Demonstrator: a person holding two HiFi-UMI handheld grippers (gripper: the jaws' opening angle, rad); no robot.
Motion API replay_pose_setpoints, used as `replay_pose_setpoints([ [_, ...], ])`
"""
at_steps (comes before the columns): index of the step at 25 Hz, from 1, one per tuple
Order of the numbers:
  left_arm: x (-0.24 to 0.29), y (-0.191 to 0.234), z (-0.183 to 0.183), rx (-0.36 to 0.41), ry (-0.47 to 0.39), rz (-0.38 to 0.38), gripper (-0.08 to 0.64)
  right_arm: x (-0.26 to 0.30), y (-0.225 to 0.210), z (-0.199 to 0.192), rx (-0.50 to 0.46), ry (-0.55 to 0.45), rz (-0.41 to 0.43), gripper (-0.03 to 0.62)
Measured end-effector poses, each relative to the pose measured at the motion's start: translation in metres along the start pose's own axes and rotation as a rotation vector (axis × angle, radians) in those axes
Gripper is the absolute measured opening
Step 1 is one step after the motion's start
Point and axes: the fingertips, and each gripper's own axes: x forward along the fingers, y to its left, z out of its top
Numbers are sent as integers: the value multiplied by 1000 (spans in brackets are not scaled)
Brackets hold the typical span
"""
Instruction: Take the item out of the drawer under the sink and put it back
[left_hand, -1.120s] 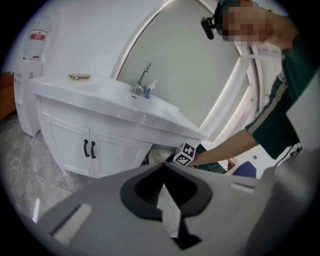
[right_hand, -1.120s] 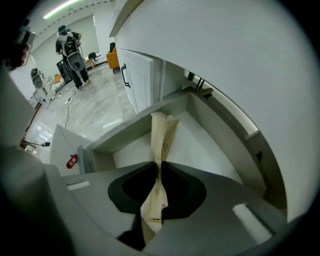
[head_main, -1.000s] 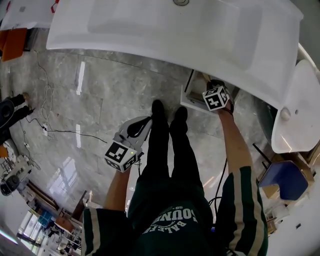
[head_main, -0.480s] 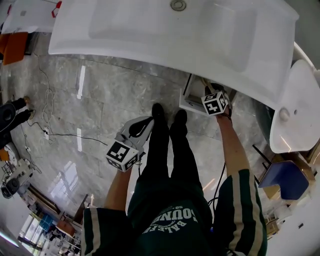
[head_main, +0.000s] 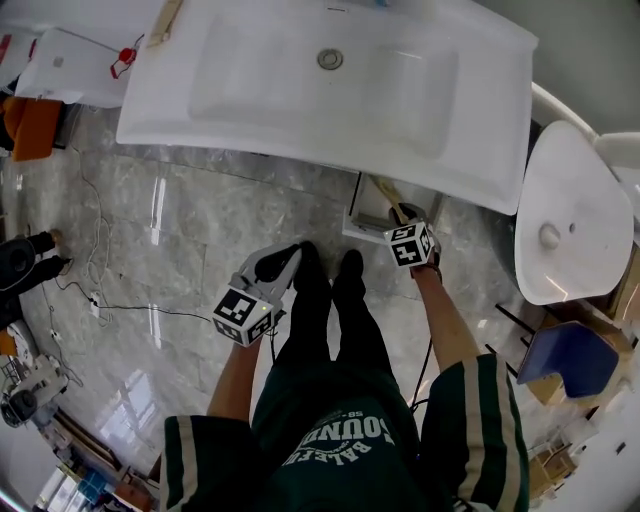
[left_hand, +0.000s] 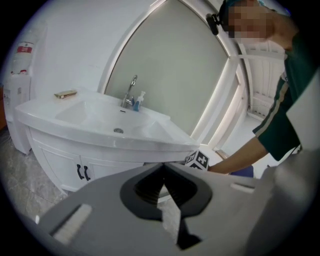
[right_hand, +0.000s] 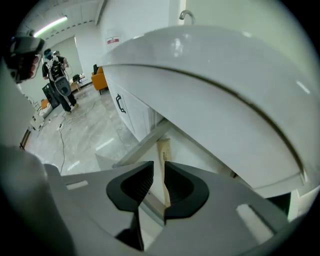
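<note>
while left fingers meet, right fingers, just opened, gape empty above flat wooden stick.

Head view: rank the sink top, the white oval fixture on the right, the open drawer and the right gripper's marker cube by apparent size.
1. sink top
2. white oval fixture
3. open drawer, partly hidden under the sink
4. right gripper's marker cube, smallest though nearer the camera

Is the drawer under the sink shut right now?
No, the drawer stands pulled out below the sink, with a pale wooden item lying inside.
</note>
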Motion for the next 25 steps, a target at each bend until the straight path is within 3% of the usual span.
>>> replay_pose_setpoints([
  [2,0,-2,15,26,-19,-4,49,-18,2,9,30,-25,0,64],
  [4,-2,-6,27,43,-33,-5,49,-38,6,15,51,-55,-1,3],
  [11,-20,-21,63,91,-70,-3,49,-119,19,53,144,-180,7,2],
  [20,-42,-35,133,150,-200,2,49,-233,7,141,149,-456,-51,2],
  [25,-57,-47,192,258,-291,4,49,-300,-9,202,127,-629,-84,2],
])
